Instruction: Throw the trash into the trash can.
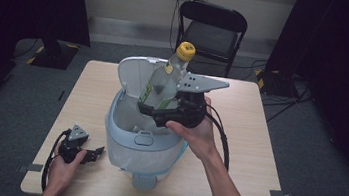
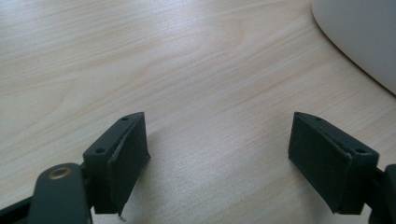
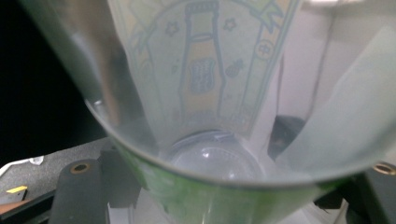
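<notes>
Right claw [image 1: 147,106], high view: clamped on the lower body of a clear bottle [image 1: 164,79] with a yellow cap [image 1: 186,51]; the bottle is tilted, cap up and away from the person, its base over the open mouth of a pale blue bin [image 1: 142,147] standing mid-worktop. Bin lid [image 1: 135,75] is flipped up behind the bottle. Left claw [image 1: 97,152] rests low on the wooden worktop [image 1: 252,143], just beside the bin's left side, held in the left hand [image 1: 63,165], nothing between its jaws.

Left claw [image 2: 218,154], left gripper view: the two black jaws stand well spread over bare wood grain; nothing pinched. Curved pale wall of the bin [image 2: 364,37] shows at upper right.

Right gripper view: the bottle [image 3: 210,93] sits right up against the lens, transparent with a green tint low down and a printed label [image 3: 203,70] bearing a bottle drawing. Black jaw parts flank it at the bottom corners, pressed on the bottle.
</notes>
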Available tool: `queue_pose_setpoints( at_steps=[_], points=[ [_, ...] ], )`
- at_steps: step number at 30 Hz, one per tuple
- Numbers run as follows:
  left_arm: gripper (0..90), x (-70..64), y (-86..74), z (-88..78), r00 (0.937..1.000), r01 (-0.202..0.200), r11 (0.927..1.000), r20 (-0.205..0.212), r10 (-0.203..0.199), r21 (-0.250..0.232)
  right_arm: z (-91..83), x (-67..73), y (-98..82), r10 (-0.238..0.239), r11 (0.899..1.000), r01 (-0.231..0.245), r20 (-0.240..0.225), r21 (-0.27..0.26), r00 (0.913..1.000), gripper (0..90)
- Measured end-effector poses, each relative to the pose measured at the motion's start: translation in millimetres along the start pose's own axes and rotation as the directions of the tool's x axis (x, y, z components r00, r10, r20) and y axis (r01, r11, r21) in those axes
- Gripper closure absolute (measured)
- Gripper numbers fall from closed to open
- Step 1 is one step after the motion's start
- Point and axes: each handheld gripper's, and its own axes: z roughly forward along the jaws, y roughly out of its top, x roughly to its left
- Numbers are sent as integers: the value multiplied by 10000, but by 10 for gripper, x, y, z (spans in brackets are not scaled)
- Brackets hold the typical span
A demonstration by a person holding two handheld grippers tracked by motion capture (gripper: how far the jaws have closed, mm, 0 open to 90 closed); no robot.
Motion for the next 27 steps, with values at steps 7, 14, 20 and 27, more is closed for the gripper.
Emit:
queue_pose_setpoints(
  at_steps=[7, 14, 20, 27],
  points=[
    [193, -1, 0, 1, 10000, 19, 10000, 2, -19, -11, 48, -8, 26, -236, 9992, 242, -198, 312, 9995, 254],
    [193, -1, 0, 1, 10000, 16, 10000, 2, -16, -10, 137, -13, 35, -309, 9965, 325, -208, 772, 9993, 262],
    [193, 0, 0, 0, 10000, -1, 10000, 1, 1, 2, 186, -41, 16, -276, 9922, 291, -147, 1212, 9995, 262],
    [193, -2, 0, 1, 10000, 18, 10000, 0, -18, -13, 240, -52, -5, -310, 9885, 311, -26, 1480, 9995, 266]
  ],
)
